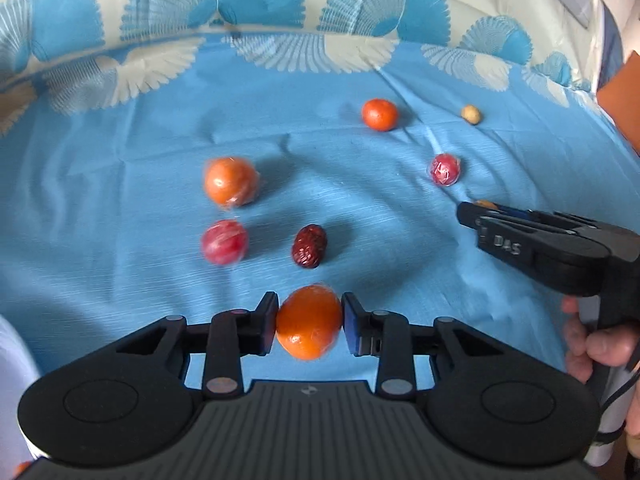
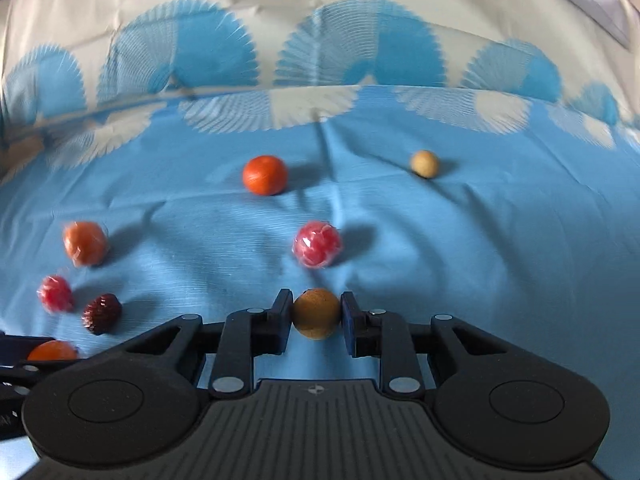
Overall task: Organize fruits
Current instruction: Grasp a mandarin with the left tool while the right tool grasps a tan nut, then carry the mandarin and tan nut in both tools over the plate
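The left tongs (image 1: 309, 322) are clamped on a wrapped orange (image 1: 309, 320), one pad pressed to each of its sides; the film around it blurs its outline. The right tongs (image 2: 316, 314) pinch a tan-brown round fruit (image 2: 316, 314) between their pads in the same way. In the left wrist view the right tongs (image 1: 476, 212) enter from the right edge, seen side-on, and only a sliver of the brown fruit (image 1: 485, 203) shows past their tips; the hand (image 1: 588, 340) holding the handle is cut off by the frame.

Taking the dried red date (image 1: 309, 246) as the landmark: it lies on the blue cloth (image 1: 120, 200) just beyond the held orange. A wrapped red fruit (image 1: 224, 241) sits close to the date's left, and a second wrapped orange (image 1: 231, 181) lies just past that one; both are smeared by motion. Well to the date's right and farther back rests another wrapped red fruit (image 1: 445, 170). Farther back still lie a bare orange (image 1: 380, 114) and, right of it, a small pale round fruit (image 1: 471, 114) too small to identify.

In the right wrist view the date (image 2: 102, 314) is at lower left, blurred, with the held orange (image 2: 52, 351) below it, mostly hidden behind the tool body. Whether a surface or a bed lies under the cloth cannot be told.
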### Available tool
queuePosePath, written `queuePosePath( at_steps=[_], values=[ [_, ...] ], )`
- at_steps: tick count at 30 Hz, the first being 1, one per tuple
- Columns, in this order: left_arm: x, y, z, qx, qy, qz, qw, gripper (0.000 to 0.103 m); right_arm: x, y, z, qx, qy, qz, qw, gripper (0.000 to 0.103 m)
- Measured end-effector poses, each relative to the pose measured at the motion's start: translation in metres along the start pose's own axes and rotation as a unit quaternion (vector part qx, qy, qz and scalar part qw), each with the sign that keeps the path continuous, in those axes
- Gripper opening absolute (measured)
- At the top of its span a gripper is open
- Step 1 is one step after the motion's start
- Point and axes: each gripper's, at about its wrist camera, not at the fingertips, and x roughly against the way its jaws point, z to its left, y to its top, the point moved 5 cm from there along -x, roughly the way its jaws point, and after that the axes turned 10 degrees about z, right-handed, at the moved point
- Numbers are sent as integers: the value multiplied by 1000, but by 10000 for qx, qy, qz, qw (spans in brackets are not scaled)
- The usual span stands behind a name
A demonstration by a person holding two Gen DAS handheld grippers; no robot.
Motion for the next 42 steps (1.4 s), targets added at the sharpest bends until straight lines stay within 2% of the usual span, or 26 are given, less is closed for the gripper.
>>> queuePosePath(
  at_steps=[4, 7, 11, 17, 24, 32, 37, 42],
  values=[
    [46, -21, 9, -114, 54, -116, 9999, 38, 43, -12, 0, -235, 33, -175, 9996, 27],
    [85, -40, 24, 24, 70, -150, 9999, 38, 84, -20, 13, -90, 8, -436, 9990, 27],
    [140, -65, 45, 142, 162, -273, 9994, 38, 138, -33, 48, 308, 75, -718, 9969, 27],
    [226, -109, 82, 456, 418, -589, 9963, 38, 225, -55, 117, 806, 642, -1030, 9893, 27],
    [300, -169, 125, 948, 684, -865, 9894, 38, 315, -89, 180, 1131, 1053, -1327, 9790, 27],
    [359, -223, 146, 1198, 891, -1151, 9821, 38, 379, -139, 230, 1516, 1344, -1233, 9715, 27],
    [376, -241, 146, 1296, 875, -1227, 9800, 38, 400, -165, 246, 1656, 1361, -1218, 9691, 27],
    [384, -253, 148, 1372, 816, -1276, 9789, 38, 410, -177, 257, 1858, 1317, -1229, 9659, 27]
  ],
)
